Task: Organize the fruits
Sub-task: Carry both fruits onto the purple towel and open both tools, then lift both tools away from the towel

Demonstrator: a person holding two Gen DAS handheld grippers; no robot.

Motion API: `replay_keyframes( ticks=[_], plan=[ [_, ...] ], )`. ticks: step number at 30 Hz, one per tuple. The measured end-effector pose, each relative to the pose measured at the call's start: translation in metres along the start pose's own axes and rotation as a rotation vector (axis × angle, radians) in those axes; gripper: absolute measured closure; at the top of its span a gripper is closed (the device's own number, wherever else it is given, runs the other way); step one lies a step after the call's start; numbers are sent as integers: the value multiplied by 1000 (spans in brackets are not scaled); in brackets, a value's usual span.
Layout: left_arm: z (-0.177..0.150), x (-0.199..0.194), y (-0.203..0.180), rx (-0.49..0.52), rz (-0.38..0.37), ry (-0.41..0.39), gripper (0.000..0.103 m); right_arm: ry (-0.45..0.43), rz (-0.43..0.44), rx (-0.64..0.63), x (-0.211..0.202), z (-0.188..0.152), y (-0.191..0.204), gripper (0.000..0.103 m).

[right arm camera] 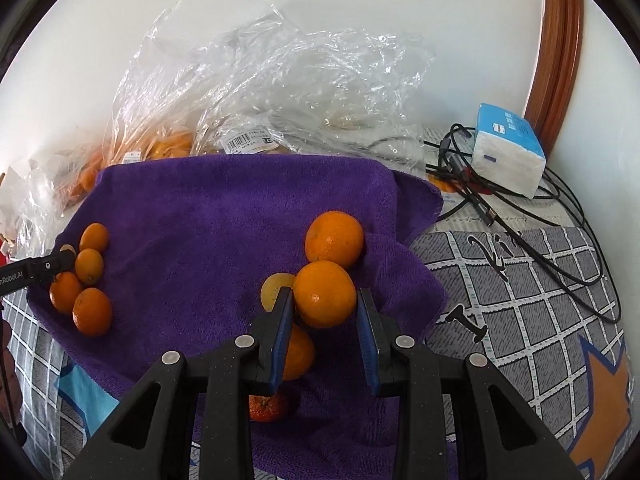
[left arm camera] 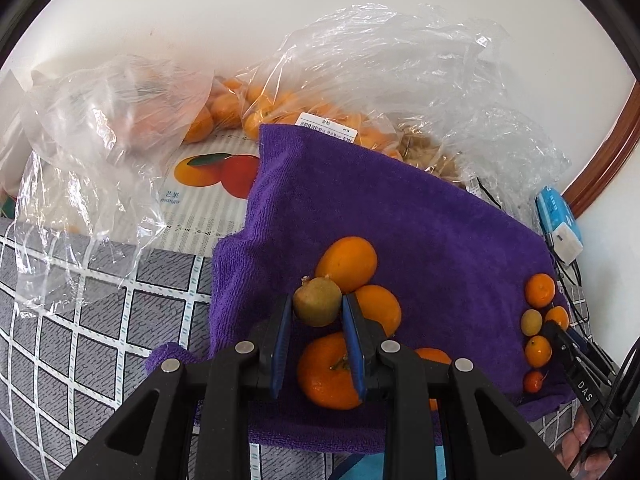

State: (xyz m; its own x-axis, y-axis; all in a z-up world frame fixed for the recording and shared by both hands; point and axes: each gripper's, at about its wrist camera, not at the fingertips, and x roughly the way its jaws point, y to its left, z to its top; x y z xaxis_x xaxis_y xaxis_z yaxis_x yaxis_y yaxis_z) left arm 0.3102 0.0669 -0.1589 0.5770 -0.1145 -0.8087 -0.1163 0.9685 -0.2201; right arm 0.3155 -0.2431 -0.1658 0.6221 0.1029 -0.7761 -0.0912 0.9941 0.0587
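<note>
Left gripper [left arm camera: 316,312]: black plastic frame, blue pads on jaws, round silver screws. Right gripper [right arm camera: 324,308]: same black frame, blue pads, silver screws; white lettering "DAS" on its side.

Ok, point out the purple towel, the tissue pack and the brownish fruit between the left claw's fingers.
purple towel [left arm camera: 400,216]: left wrist view, bare middle of the cloth.
tissue pack [right arm camera: 510,152]: right wrist view, its white front face.
brownish fruit [left arm camera: 317,301]: left wrist view, centre of its skin.
</note>
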Motion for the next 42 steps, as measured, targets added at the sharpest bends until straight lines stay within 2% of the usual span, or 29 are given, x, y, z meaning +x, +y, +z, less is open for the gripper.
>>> replay_keyframes(
  ticks=[6, 13, 15, 19, 23, 30, 34, 42],
  plan=[
    [1, 1, 1, -9, -10, 1, 78, 2, 2, 2, 2, 2, 0, 72],
    [0, 0, 3, 1, -27, -6, 78, 1, -13, -52, -1, 1, 8, 61],
    [0, -1, 3, 7, -22, -1, 71, 3, -19, -57, -3, 0, 9, 60],
    [-1, -11, -2, 41, -17, -3, 62, 4, -20, -42, -13, 0, 10, 53],
    [-5, -32, -7, 74, -21, -32, 48, -14, -34, -47, -32, -1, 18, 48],
    [-23, -84, -11, 109, 11, -95, 35, -38, -44, -20, -77, -8, 27, 42],
    [-39, -116, -13, 115, 20, -127, 31, -49, -54, -10, -106, -17, 28, 39],
    [-76, -179, -32, 161, 35, -194, 22, -99, -61, -52, -170, -41, 38, 39]
  ],
)
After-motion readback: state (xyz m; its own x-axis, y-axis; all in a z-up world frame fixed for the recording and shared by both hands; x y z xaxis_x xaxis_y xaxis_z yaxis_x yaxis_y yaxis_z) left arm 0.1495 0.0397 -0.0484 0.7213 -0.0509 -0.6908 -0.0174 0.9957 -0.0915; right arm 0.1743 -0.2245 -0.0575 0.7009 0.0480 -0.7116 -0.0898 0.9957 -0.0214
